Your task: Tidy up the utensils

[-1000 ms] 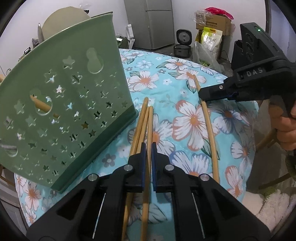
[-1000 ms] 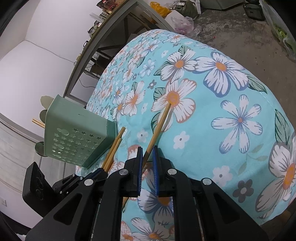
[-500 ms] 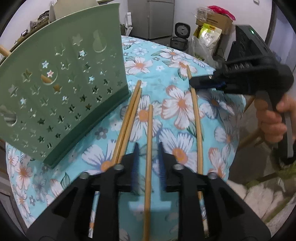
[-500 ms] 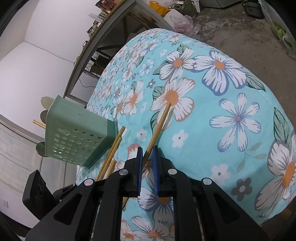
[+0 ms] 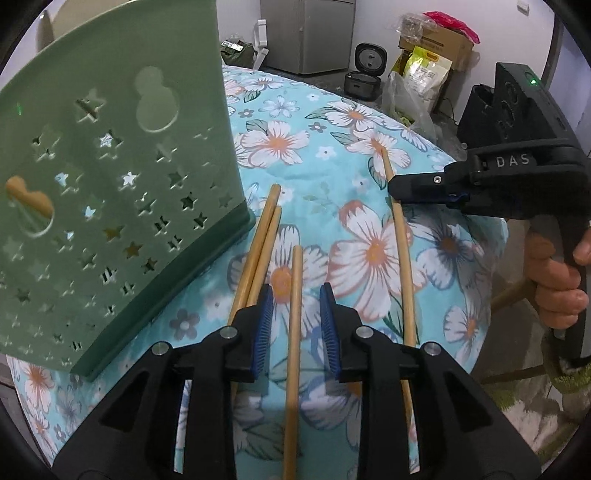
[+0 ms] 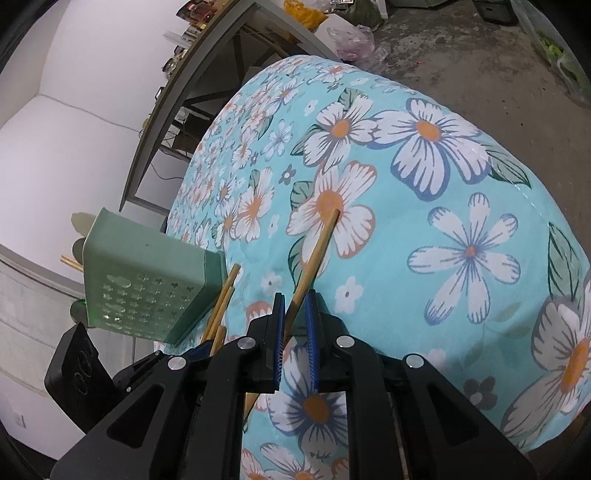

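Note:
Several bamboo chopsticks lie on a floral tablecloth. In the left wrist view my left gripper (image 5: 295,291) is open, its jaws on either side of one chopstick (image 5: 293,332) without pinching it. A pair of chopsticks (image 5: 260,243) lies just left, ending by the green perforated utensil holder (image 5: 110,192). My right gripper (image 6: 295,295) has its jaws slightly parted around a fourth chopstick (image 6: 317,247), which also shows in the left wrist view (image 5: 400,254). The right gripper shows there at the right (image 5: 410,184). A wooden handle shows through the holder's holes.
The table's rounded cloth edge (image 6: 535,206) drops off at the right and front. Behind the table stand a grey cabinet (image 5: 306,33), a rice cooker (image 5: 365,74) and bags and boxes (image 5: 428,59). A metal shelf frame (image 6: 207,74) stands beyond the table.
My left gripper has opened and let go of its chopstick, which now lies between the jaws. The right gripper's jaws have parted slightly around its chopstick.

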